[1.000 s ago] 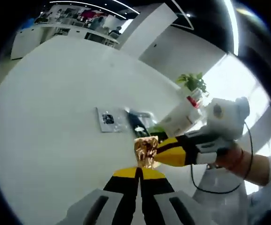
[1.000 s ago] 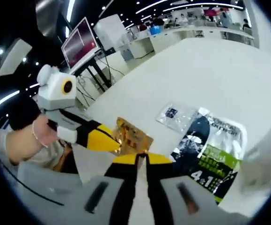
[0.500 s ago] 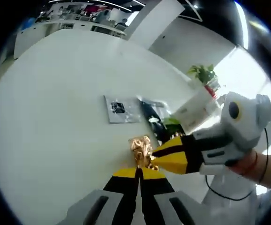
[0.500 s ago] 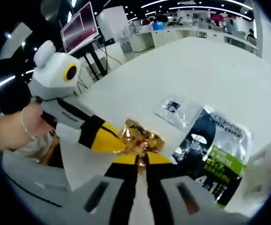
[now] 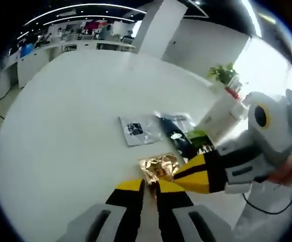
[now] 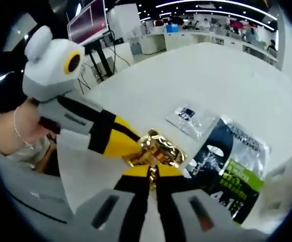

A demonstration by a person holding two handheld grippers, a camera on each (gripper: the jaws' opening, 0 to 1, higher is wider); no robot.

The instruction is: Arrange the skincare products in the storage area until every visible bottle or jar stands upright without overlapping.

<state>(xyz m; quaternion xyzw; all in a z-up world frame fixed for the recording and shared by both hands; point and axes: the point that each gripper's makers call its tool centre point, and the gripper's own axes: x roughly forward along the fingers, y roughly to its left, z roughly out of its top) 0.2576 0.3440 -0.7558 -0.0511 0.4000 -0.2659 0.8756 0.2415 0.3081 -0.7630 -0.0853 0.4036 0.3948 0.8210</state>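
We've got both the left gripper (image 5: 148, 184) and right gripper (image 6: 152, 171) clamped on the gold foil packet (image 6: 158, 151). Loads of bare white table (image 5: 60, 126) around; the dark sachet (image 6: 226, 161) sits just beside.

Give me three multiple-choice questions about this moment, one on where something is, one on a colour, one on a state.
1. Where does the dark and green sachet lie?
A. on the white table
B. on the floor
C. on a shelf

2. What colour is the crinkled packet between the grippers?
A. blue
B. gold
C. red

3. How does the right gripper stand?
A. wide open, empty
B. shut on the packet
C. shut on the sachet

1 A: it rests flat on the tabletop beside a small clear sachet.
2 B: its foil shines gold.
3 B: its jaws pinch the packet's edge, with the left gripper gripping it too.
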